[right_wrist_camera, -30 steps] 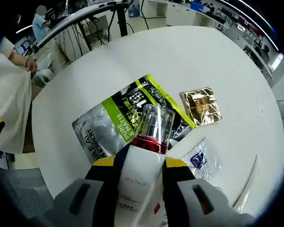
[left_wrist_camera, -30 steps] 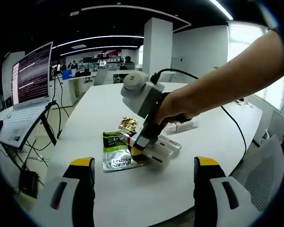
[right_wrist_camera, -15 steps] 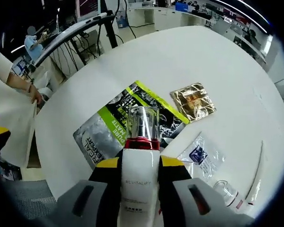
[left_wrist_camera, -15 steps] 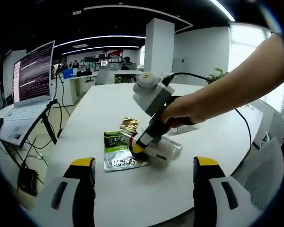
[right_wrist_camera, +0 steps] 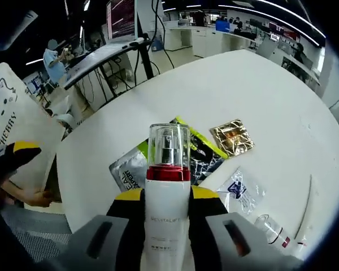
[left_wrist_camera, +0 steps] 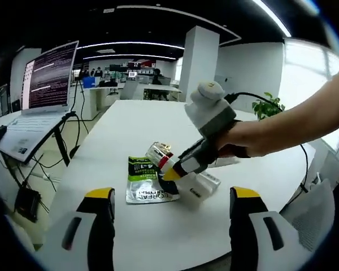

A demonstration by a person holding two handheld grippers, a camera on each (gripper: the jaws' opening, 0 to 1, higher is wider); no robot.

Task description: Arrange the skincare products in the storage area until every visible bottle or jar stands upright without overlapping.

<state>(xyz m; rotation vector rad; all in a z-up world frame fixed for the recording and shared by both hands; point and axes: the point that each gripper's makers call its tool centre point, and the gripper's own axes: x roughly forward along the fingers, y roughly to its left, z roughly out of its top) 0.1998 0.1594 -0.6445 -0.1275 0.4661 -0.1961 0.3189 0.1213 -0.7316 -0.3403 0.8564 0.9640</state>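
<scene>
Jaws of my right gripper (right_wrist_camera: 165, 200) are clamped on the body of the white pump bottle (right_wrist_camera: 167, 192), red collar and clear cap pointing away from me. Compared with the views of a second ago, the bottle has come off the green sachet (right_wrist_camera: 137, 164) and now hangs clear above it, its cap tipped up from a near-flat lie toward a steeper angle. In the left gripper view the same bottle (left_wrist_camera: 165, 161) is still slanted, cap toward the laptop side, with my right gripper (left_wrist_camera: 170, 171) and hand (left_wrist_camera: 237, 148) behind it. My left gripper (left_wrist_camera: 169, 203) waits spread wide and empty, short of the sachet (left_wrist_camera: 147, 183).

Beyond the sachet lies the gold foil packet (right_wrist_camera: 233, 136); beside the sachet, on the side away from the laptop, lies a clear pouch (right_wrist_camera: 238, 189), and past that a clear-capped tube (right_wrist_camera: 274, 230), apparently on its side, though the edge of the view is too warped to be certain. All rest on the white table (right_wrist_camera: 260, 101).

Meaning for the task: the lift has ended the overlap between bottle and sachet, but nothing stands upright yet. I judge the next need is to finish the tilt and set the bottle base-down on bare table beside the sachet.
</scene>
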